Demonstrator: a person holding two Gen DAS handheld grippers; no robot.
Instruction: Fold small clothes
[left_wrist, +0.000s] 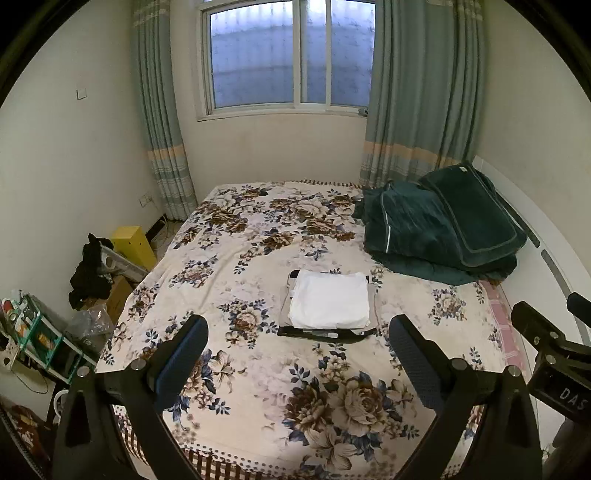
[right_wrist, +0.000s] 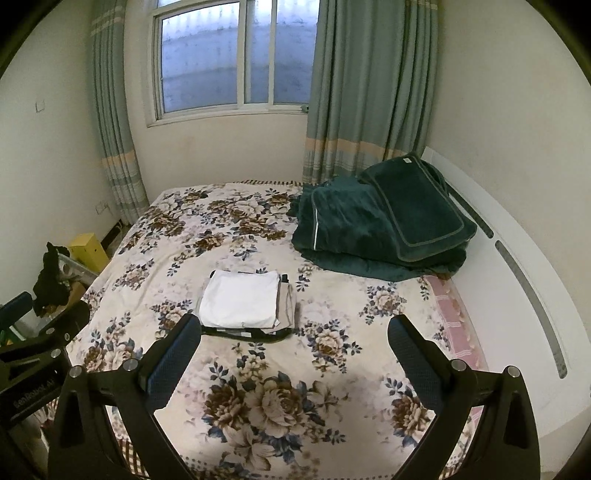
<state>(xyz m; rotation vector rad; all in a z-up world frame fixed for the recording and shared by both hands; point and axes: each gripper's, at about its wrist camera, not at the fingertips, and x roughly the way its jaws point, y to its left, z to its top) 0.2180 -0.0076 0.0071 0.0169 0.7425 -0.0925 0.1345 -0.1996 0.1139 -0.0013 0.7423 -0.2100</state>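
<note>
A stack of folded small clothes (left_wrist: 328, 304) lies in the middle of the floral bed (left_wrist: 258, 236), with a white piece on top and grey and black pieces under it. It also shows in the right wrist view (right_wrist: 242, 299). My left gripper (left_wrist: 298, 332) is open and empty, held above the bed's near end, short of the stack. My right gripper (right_wrist: 294, 332) is open and empty too, beside the left one. The right gripper's body shows at the right edge of the left wrist view (left_wrist: 554, 354).
A dark green folded quilt (left_wrist: 443, 221) lies at the bed's far right, by the white headboard (right_wrist: 517, 280). Left of the bed stand a yellow box (left_wrist: 133, 243), black clothing (left_wrist: 90, 273) on cardboard boxes, and a green shelf (left_wrist: 33, 332). A curtained window (left_wrist: 288, 55) is behind.
</note>
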